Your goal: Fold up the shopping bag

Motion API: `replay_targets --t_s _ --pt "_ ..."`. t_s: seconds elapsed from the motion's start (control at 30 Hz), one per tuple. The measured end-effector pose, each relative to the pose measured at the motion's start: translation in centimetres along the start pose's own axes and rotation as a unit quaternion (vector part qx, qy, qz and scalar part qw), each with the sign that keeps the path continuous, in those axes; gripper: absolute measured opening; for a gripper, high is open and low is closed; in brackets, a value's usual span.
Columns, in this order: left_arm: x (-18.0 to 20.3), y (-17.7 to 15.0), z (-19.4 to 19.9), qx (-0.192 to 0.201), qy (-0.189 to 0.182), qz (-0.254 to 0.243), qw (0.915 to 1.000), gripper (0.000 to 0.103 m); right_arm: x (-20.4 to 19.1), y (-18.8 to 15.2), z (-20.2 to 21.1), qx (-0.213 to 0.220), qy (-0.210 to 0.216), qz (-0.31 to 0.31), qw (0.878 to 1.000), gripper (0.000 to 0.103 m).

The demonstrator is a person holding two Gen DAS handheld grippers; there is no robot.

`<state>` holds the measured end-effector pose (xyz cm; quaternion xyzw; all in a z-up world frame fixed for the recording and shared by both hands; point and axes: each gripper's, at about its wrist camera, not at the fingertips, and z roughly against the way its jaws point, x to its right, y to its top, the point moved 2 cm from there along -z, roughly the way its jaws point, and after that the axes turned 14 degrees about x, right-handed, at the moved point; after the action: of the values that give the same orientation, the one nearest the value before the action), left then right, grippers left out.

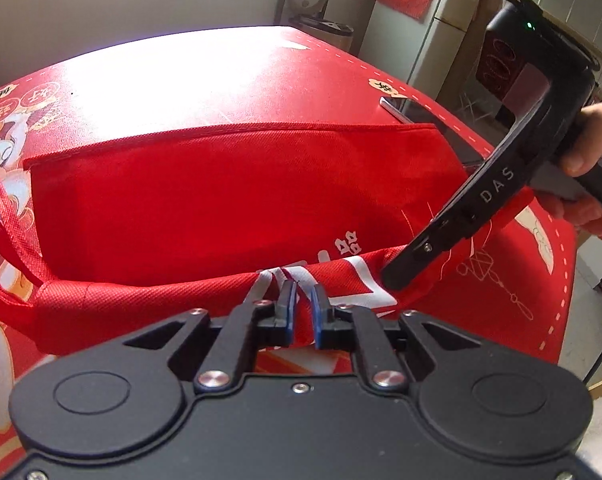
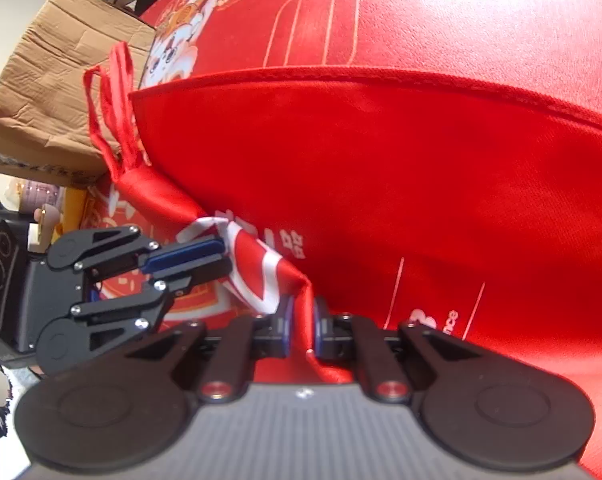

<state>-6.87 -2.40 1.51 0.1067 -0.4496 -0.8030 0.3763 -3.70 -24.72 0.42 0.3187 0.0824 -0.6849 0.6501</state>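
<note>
the bag (image 1: 229, 196) lies flat on the red table (image 1: 221, 68), its far hem running left to right and its handles (image 1: 5, 224) trailing off the left end. its near edge is lifted off the cloth and rolled toward the far side — that raised fold is why both tools sit where they do. the left gripper (image 1: 303, 300) has its fingers closed on the near edge, pinching the white-printed fabric between the pads. the right gripper (image 2: 301, 320) is clamped on the same edge just to the right, a strip of red cloth standing up between its pads. two pinches close together keep the edge taut, so it can likely be carried over as one straight line.

both grippers tilt steeply down at the table from the near side. in the left view a hand (image 1: 589, 148) wraps the right tool's grip, and a phone (image 1: 417, 112) lies by the bag's far right corner.
</note>
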Motion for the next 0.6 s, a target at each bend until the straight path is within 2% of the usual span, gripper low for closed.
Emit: replay_targets --t_s 0.17,0.23,0.3,0.37,0.4,0.47,0.53,0.6 --pt "0.5 -0.2 -0.2 -0.002 0.010 -0.009 0.9999 0.011 0.0 -0.2 0.3 0.018 0.017 0.022 0.999 0.010" --pt "0.6 -0.2 -0.2 0.000 0.013 -0.006 0.9999 0.011 -0.7 -0.5 0.9 0.047 0.013 0.072 0.996 0.015" --pt "0.5 0.0 -0.2 -0.005 0.014 0.007 0.9999 0.011 -1.5 -0.8 1.7 0.079 0.006 0.126 0.989 0.025" --pt "0.5 0.1 -0.3 -0.011 0.015 0.013 0.9997 0.011 -2.5 -1.6 3.2 0.127 -0.005 0.187 0.974 0.025" --pt "0.5 0.2 -0.4 -0.013 0.016 0.014 0.9997 0.011 -3.3 -2.4 4.4 0.161 -0.012 0.233 0.959 0.025" --pt "0.6 0.2 -0.4 -0.012 0.021 0.011 0.9997 0.011 -5.2 -4.9 6.6 0.221 -0.030 0.339 0.914 0.023" --pt "0.9 0.2 -0.4 -0.010 0.026 0.008 0.9996 0.011 -6.5 -7.6 7.2 0.245 -0.049 0.429 0.868 0.007" --pt "1.0 0.2 -0.4 -0.010 0.027 0.007 0.9996 0.011 -7.8 -11.0 6.8 0.246 -0.074 0.523 0.813 0.004"
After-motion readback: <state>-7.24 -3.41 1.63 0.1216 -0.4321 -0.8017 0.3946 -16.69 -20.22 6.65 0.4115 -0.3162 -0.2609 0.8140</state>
